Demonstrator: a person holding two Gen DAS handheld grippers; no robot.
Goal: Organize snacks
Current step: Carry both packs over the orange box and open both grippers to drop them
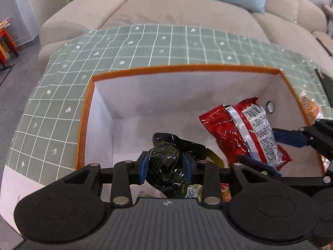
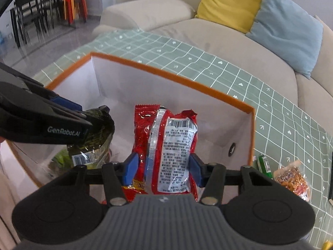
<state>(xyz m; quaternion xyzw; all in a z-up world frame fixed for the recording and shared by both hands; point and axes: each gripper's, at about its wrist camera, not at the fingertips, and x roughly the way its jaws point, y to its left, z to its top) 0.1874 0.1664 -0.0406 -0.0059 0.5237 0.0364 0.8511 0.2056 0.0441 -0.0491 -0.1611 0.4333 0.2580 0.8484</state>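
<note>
Snacks (image 2: 291,177), perhaps peanuts, beside box (image 2: 250,137)

Left claw (image 1: 165,166) hides snacks (image 1: 192,191) on the box (image 1: 145,68) floor.

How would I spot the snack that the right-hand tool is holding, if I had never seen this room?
Find the orange-rimmed white box on the green checked tablecloth in front of the beige sofa. Held over its inside, between the blue pads of the right gripper, is a shiny red foil snack packet. Its silver seam and white barcode label distinguish it from the dark packet beside it.
</note>
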